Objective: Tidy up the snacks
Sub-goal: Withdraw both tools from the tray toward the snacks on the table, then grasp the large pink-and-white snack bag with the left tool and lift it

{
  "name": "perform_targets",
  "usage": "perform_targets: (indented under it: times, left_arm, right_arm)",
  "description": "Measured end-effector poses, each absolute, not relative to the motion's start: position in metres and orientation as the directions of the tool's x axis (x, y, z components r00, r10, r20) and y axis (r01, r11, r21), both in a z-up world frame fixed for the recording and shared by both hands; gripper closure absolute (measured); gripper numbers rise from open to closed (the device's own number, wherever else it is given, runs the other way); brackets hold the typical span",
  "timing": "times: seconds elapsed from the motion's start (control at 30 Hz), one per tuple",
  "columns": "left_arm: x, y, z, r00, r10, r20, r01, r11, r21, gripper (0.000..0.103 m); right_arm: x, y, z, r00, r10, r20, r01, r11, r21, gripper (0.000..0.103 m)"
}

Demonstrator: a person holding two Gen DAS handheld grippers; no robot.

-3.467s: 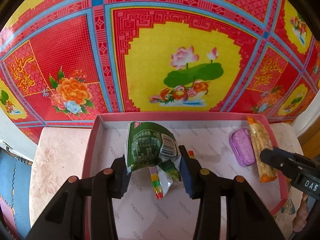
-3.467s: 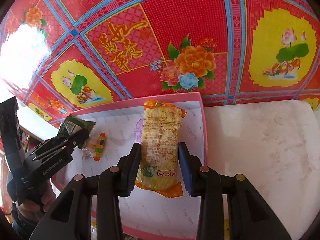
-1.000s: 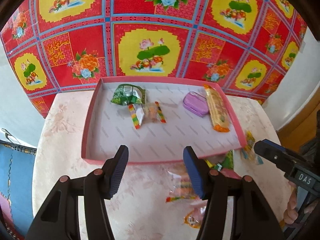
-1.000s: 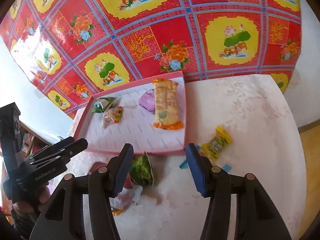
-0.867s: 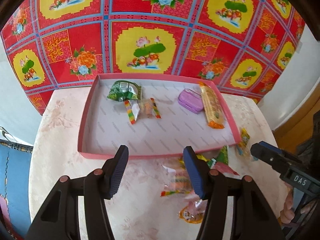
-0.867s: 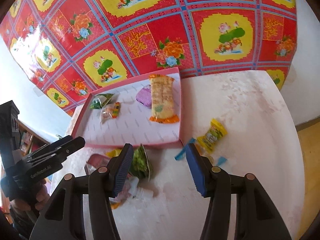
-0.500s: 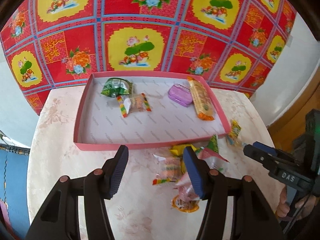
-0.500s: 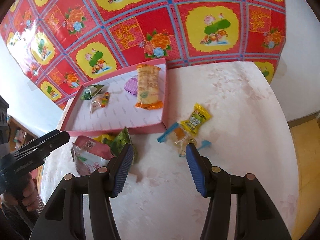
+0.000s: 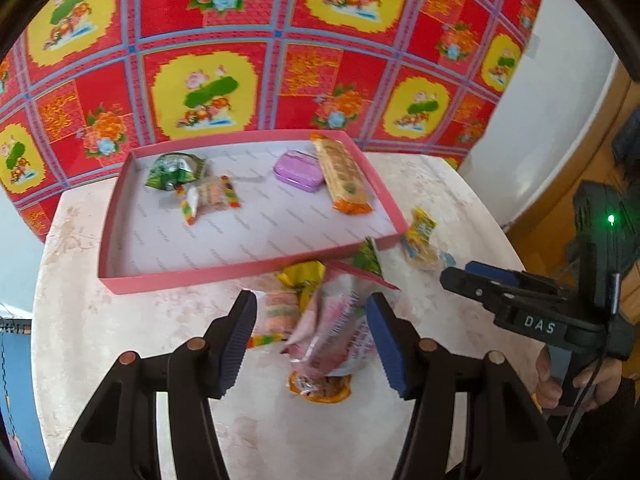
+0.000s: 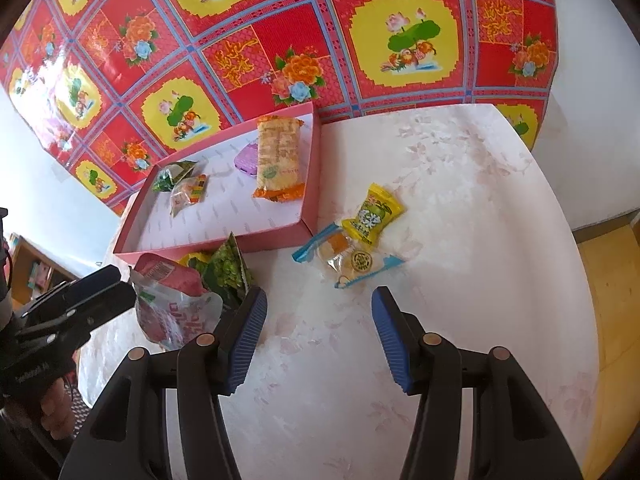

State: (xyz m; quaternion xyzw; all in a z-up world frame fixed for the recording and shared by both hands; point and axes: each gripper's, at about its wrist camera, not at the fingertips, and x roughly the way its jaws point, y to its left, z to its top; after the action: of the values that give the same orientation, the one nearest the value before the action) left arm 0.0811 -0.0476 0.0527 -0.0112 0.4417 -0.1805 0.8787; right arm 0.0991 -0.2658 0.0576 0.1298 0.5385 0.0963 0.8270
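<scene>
Four snacks in my tray (image 9: 120, 216); pile (image 9: 320, 320) and yellow packet (image 10: 372, 214) still outside. Both grippers, left (image 9: 310, 340) and right (image 10: 318, 330), fingers apart, holding nothing.

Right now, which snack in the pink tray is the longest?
The orange-ended cracker pack along the pink tray's right wall; it is much longer than the other snacks there.

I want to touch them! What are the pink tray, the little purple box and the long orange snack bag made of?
Pink tray: looks like cardboard, matte, with thin folded walls and a printed paper lining. Purple box: probably hard plastic, smooth with a soft sheen and rounded corners. Long orange snack bag: thin glossy plastic film, crimped at the ends.
</scene>
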Motion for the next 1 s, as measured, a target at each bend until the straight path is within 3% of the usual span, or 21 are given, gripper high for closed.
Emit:
perform_targets:
  times: [1.0]
  left_arm:
    - [0.087,-0.100,0.017,0.488,-0.329,-0.809,0.419,0.901,-0.114,0.036]
  right_arm:
    - [0.095,-0.286,0.045,0.399,0.218,-0.890,0.041,0.966,0.255,0.047]
